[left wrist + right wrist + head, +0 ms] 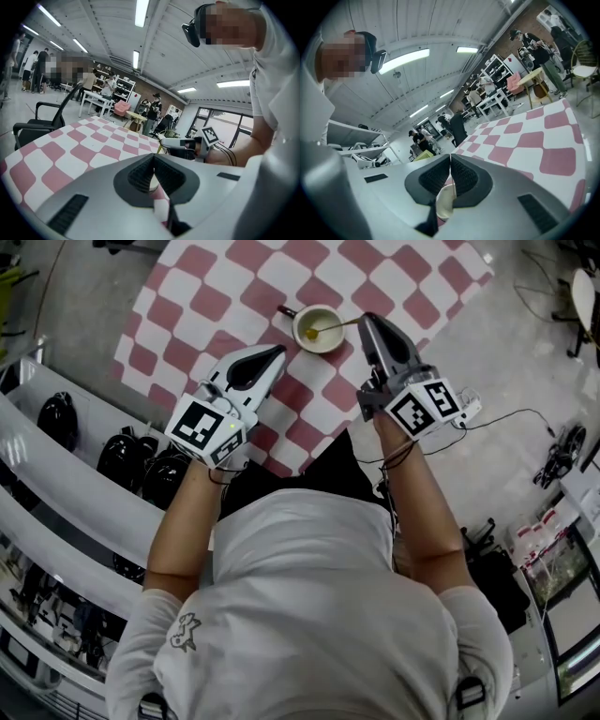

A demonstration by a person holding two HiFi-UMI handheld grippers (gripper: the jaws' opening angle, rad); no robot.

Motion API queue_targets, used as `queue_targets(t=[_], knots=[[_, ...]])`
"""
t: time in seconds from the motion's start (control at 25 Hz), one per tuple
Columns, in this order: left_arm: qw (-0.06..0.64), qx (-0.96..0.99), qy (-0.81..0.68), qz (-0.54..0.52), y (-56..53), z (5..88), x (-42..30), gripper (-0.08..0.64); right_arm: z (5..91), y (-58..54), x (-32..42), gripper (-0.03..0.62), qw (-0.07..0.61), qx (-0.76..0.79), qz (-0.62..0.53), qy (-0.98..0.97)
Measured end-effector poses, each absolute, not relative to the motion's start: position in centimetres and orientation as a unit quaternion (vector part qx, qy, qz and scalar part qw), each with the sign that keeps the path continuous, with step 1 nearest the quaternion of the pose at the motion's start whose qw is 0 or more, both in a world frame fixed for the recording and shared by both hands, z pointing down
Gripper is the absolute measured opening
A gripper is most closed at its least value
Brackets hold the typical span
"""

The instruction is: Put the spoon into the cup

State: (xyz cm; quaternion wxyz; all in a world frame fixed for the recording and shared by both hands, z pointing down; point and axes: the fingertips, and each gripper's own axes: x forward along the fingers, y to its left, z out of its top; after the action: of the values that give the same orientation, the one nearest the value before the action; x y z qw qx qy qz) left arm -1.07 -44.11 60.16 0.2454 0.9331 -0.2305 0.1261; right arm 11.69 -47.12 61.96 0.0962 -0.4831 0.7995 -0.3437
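Observation:
A cream cup [326, 341] with a dark handle stands on the pink-and-white checked cloth [216, 296]. The spoon [336, 326] lies with its bowl inside the cup and its handle slanting right. My right gripper [364, 319] meets the handle's end, and its jaws look shut on it [450, 157]. In the left gripper view the right gripper [164, 140] shows with the thin spoon [159, 148] hanging from its tip. My left gripper [279, 351] hovers left of and nearer than the cup, shut and empty [153, 157].
Grey shelves [84, 493] with black rounded objects [122, 460] run along the left. Cables [506, 418] trail over the floor at the right. A black office chair [42, 122] stands beside the table, and people stand at far desks.

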Motion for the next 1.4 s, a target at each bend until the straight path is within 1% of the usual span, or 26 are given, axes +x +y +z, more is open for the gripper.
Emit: queue_targets(t=[0.4, 0.64, 0.84, 0.88, 0.96, 1.16, 1.4], knots=[[0.249, 0.933, -0.227, 0.128, -44.9, 61.2, -0.2, 0.014, 63.6, -47.5, 11.6, 0.034, 0.095, -0.489, -0.355, 0.791], [0.264, 0.931, -0.221, 0.122, -44.1, 61.5, 0.1, 0.014, 64.2, -47.3, 12.1, 0.035, 0.084, -0.496, -0.345, 0.792], [0.262, 0.933, -0.218, 0.118, -43.9, 61.5, 0.4, 0.014, 65.0, -47.5, 12.6, 0.037, 0.072, -0.502, -0.344, 0.791], [0.264, 0.932, -0.220, 0.117, -44.0, 61.5, 0.3, 0.014, 65.2, -47.5, 12.6, 0.041, 0.065, -0.502, -0.343, 0.791], [0.264, 0.931, -0.222, 0.117, -43.9, 61.4, 0.2, 0.014, 65.6, -47.4, 12.6, 0.072, 0.055, -0.500, -0.343, 0.793], [0.260, 0.932, -0.226, 0.116, -43.7, 61.3, 0.2, 0.014, 65.9, -47.4, 13.2, 0.104, 0.056, -0.508, -0.346, 0.787], [0.250, 0.934, -0.229, 0.110, -43.0, 60.4, 0.8, 0.014, 65.5, -46.7, 14.2, 0.110, 0.041, -0.513, -0.337, 0.788]])
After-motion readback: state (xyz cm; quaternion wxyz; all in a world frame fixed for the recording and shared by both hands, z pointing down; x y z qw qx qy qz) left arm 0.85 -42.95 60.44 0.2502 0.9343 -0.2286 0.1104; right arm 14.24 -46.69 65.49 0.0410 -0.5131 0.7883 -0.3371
